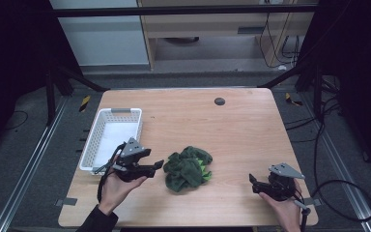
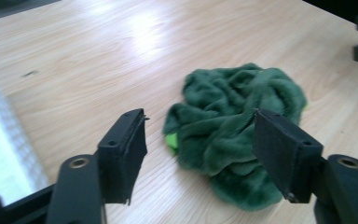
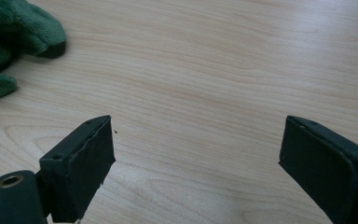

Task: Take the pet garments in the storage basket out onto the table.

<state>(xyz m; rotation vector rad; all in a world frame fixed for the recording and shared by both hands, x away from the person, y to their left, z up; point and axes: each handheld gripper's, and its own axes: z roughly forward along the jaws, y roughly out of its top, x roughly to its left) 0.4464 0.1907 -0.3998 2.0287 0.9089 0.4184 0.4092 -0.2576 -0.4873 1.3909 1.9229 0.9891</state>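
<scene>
So at that point the white basket sat at the far left of the table, and from the high view it looked empty, though I couldn't see its near corner behind my left hand. My left tongs were just right of it, spread wide and holding nothing, aimed at the crumpled green cloth lying mid-table, just short of its left edge. In the left gripper view the cloth showed between the two jaws but farther out, not yet between them properly. Nobody gave me a task, so I was guessing: grab the cloth, maybe drop it in the basket. If so, this was the approach step, and the next move needed the left tongs pushed forward and down over a thick fold before closing.

Over on the right, my right tongs were also wide apart and empty, well clear of the cloth, which only peeked in at the corner of the right gripper view.

A bright lime patch poked out of the folds, but I couldn't tell what it was.
</scene>
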